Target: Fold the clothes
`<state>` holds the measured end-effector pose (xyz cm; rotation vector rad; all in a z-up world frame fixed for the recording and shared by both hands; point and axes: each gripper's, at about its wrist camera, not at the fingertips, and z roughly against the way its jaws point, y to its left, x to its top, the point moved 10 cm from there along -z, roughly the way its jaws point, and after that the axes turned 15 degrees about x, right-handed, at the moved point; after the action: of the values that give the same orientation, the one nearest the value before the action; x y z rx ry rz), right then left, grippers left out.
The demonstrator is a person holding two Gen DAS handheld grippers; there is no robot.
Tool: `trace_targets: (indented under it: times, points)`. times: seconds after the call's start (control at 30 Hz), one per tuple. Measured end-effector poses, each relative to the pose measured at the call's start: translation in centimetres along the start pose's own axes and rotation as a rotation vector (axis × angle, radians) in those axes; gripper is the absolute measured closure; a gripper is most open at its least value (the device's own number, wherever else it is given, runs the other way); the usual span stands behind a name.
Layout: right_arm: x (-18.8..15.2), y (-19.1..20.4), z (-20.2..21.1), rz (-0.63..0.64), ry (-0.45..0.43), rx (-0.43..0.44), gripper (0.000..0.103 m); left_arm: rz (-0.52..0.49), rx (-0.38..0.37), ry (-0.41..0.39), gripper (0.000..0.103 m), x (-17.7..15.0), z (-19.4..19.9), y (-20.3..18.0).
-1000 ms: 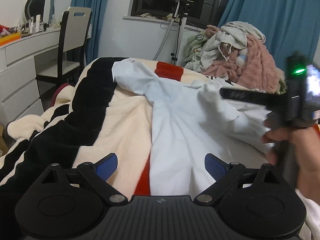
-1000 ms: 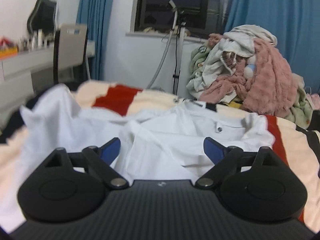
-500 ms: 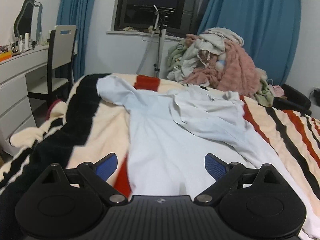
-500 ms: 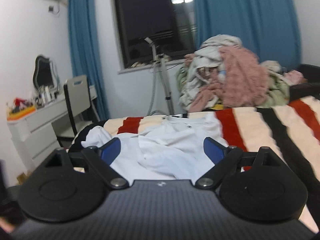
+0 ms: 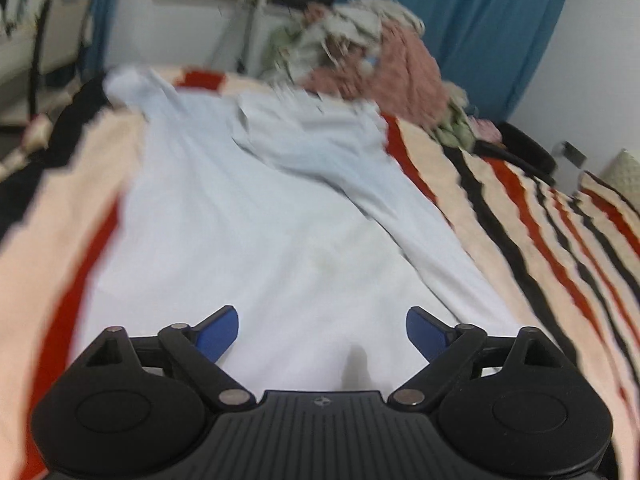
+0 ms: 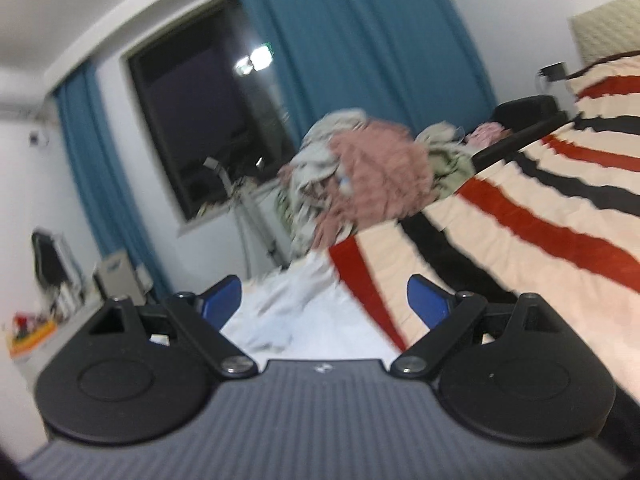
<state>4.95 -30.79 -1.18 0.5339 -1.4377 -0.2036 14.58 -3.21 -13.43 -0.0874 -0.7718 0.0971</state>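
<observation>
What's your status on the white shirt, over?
Left tongs open, empty, low over white shirt. Right tongs open, empty. Shirt spread on striped blanket, one sleeve folded in. Clothes pile beyond collar.

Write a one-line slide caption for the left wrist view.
Open left gripper hovers over a white shirt spread on a striped blanket, laundry pile behind.

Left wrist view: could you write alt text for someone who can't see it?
A white shirt lies spread on a striped blanket, one sleeve folded across it, seen past the open left gripper, which holds nothing. Behind it sits a pile of clothes before blue curtains; the picture is blurred.
</observation>
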Motion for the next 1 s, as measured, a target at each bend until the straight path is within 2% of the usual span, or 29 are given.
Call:
trace_targets:
  times: [0.13,0.17,0.23,0.27,0.43,0.53,0.63,0.67,0.7,0.77,0.9,1.0]
  points:
    - [0.7,-3.9,1.2,-0.109,-0.046,-0.023,0.012,0.07,-0.129,0.143,0.022,-2.1,-0.6,-3.9]
    - [0.7,-4.7,1.5,-0.141,-0.055,-0.018,0.012,0.097,-0.194,0.187,0.027,-2.7,-0.7,-5.3]
    - [0.9,-6.0,1.8,-0.188,-0.075,-0.016,0.012,0.157,-0.324,0.271,0.031,-3.9,-0.8,-8.4]
    - [0.9,-6.7,2.1,-0.21,-0.086,-0.016,0.012,0.168,-0.36,0.3,0.034,-4.6,-0.9,-9.9]
    - [0.9,-9.4,2.7,-0.302,-0.121,-0.004,0.011,0.14,-0.489,0.412,0.041,-8.2,-1.8,-17.7]
    - [0.4,-10.6,2.6,-0.347,-0.123,0.001,0.011,0.074,-0.479,0.483,0.048,-11.5,-3.1,-21.6]
    - [-0.2,-11.4,2.2,-0.379,-0.112,0.005,0.011,0.038,-0.438,0.479,0.056,-13.5,-4.0,-23.1]
    - [-0.4,-11.5,2.1,-0.385,-0.107,0.002,0.011,0.026,-0.425,0.461,0.064,-13.8,-4.1,-23.3]
    - [-0.6,-11.8,1.9,-0.391,-0.101,0.0,0.011,0.039,-0.422,0.462,0.079,-13.7,-4.2,-23.1]
    - [-1.0,-12.0,1.6,-0.407,-0.09,0.001,0.011,0.068,-0.418,0.466,0.096,-13.5,-4.5,-22.7]
    - [-1.4,-12.1,1.3,-0.42,-0.081,0.003,0.011,0.132,-0.413,0.455,0.099,-12.5,-3.6,-21.3]
    - [-1.5,-11.7,1.3,-0.411,-0.075,0.003,0.011,0.061,-0.408,0.407,0.099,-10.7,-1.6,-20.9]
